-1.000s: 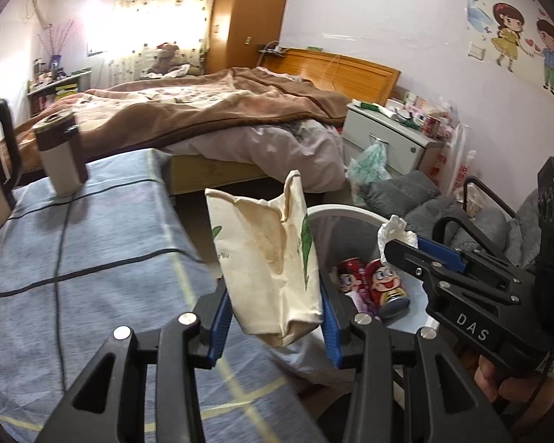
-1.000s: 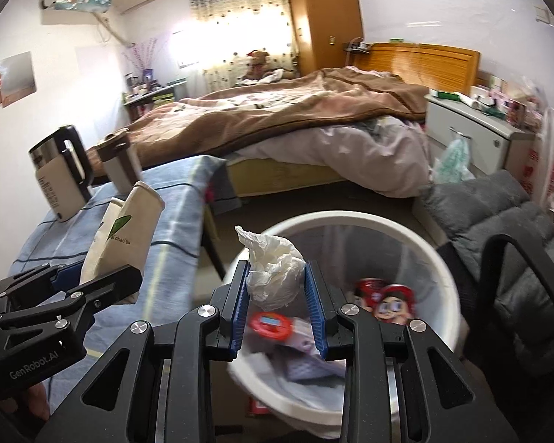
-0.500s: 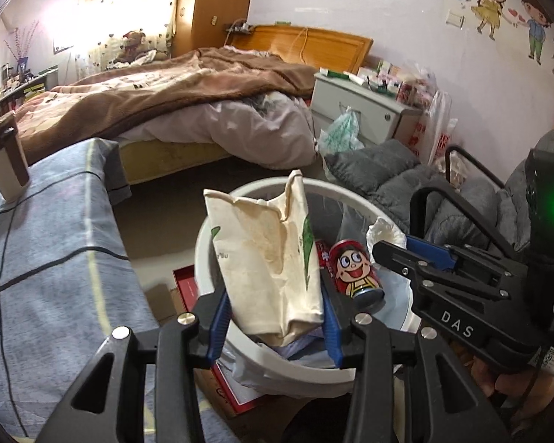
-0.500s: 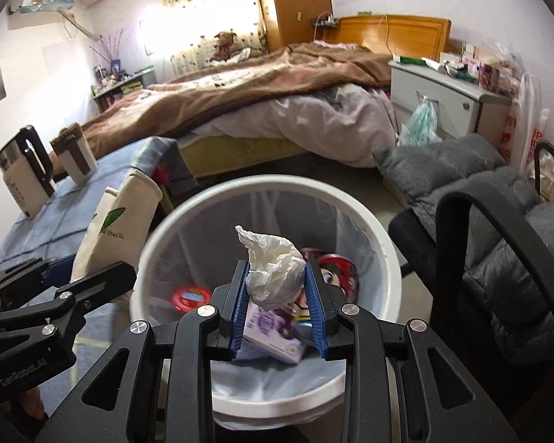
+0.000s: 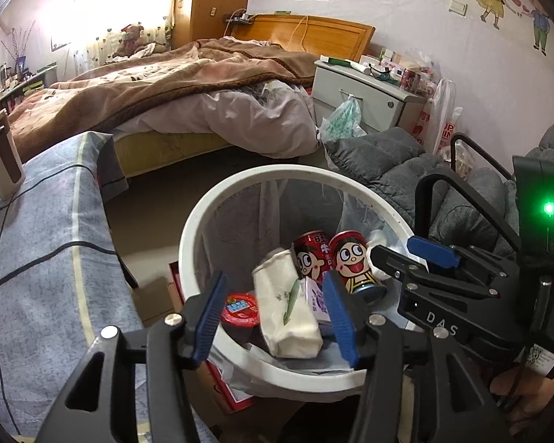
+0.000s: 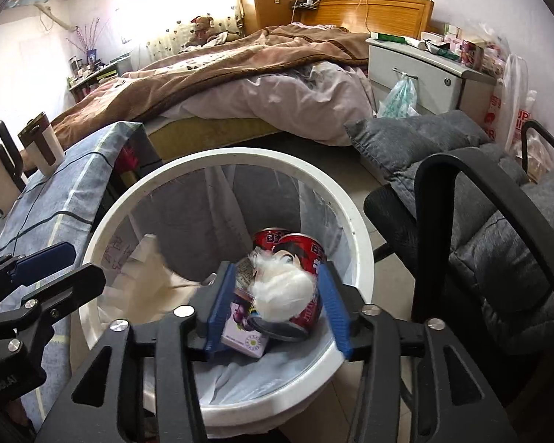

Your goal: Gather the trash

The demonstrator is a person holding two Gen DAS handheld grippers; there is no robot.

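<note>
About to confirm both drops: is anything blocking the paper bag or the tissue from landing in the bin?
Nothing visible does. Both grippers, left and right, are open over the white bin. The paper bag and tissue wad are free between the jaws, above the cans.

Daylight blazes through the patterned curtained window [image 5: 125,18], blowing it out; fisheye edges curve darkly; the white crumpled tissue [image 6: 282,289] between the right tongs blurs.

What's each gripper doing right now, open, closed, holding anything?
Left gripper: open, holding nothing; paper bag loose in the trash bin.
Right gripper: open, holding nothing; tissue wad loose between its fingers.
</note>
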